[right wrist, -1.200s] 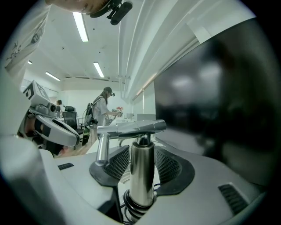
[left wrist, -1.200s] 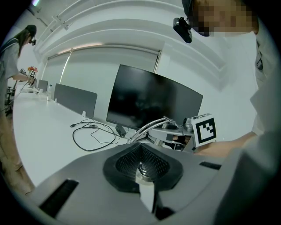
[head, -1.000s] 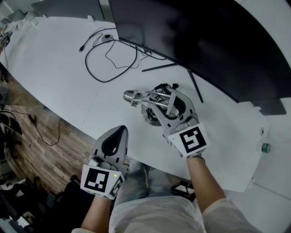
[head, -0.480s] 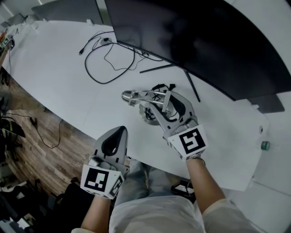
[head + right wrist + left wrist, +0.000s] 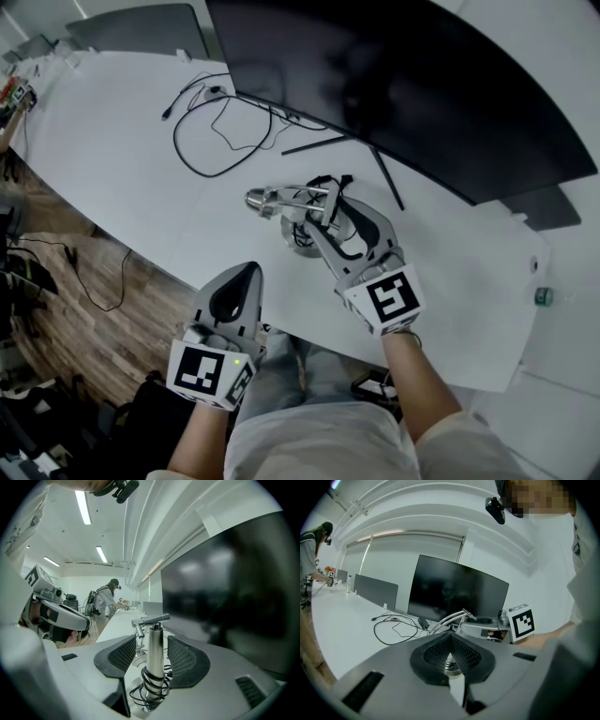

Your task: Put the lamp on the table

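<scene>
The silver desk lamp stands on the white table, its head pointing left and its black cord wound round the foot of the post. My right gripper is open around the post, with a gap showing between each mesh pad and the metal. My left gripper hangs shut just off the table's near edge, left of the lamp, holding nothing. In the left gripper view the lamp shows beyond the closed jaws.
A large dark monitor stands right behind the lamp, its thin stand legs on the table. A loose black cable loops at the back left. Wood floor lies below the near edge. A person works far off.
The right gripper's jaws have spread slightly away from the lamp post. The lamp stays upright on the table. The left gripper has not moved.
</scene>
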The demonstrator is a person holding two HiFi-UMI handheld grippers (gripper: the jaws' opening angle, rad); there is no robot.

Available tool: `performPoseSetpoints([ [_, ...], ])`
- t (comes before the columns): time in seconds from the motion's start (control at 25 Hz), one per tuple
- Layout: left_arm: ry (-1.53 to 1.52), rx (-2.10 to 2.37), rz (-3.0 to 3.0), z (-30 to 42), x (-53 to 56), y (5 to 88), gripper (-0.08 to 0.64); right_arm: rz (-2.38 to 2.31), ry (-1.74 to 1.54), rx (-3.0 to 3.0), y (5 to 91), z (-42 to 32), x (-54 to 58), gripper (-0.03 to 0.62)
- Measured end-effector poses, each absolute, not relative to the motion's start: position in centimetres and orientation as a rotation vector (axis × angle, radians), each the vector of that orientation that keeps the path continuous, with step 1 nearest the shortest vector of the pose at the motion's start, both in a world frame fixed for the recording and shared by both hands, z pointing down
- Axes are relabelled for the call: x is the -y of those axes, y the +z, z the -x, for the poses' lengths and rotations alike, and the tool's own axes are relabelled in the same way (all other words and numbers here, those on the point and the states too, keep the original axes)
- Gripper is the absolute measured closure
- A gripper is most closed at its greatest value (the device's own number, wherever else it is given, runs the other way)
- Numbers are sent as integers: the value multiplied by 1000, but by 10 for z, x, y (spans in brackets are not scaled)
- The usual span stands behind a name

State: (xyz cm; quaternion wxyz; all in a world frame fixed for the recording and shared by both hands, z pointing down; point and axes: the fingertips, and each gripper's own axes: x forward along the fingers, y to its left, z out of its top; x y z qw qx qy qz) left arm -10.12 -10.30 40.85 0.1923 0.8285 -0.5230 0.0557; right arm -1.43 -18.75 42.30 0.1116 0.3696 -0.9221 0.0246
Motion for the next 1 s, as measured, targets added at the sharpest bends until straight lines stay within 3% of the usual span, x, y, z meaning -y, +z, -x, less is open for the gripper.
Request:
performPoseSetpoints([
  [0.76,146,1483,-2374,92,91,376,558,-1024,93,2710,404,-1,140,387],
  [1.0,148,1478,-2395,86,84,365,558,-1046,79,2741,384,-7,123,494],
])
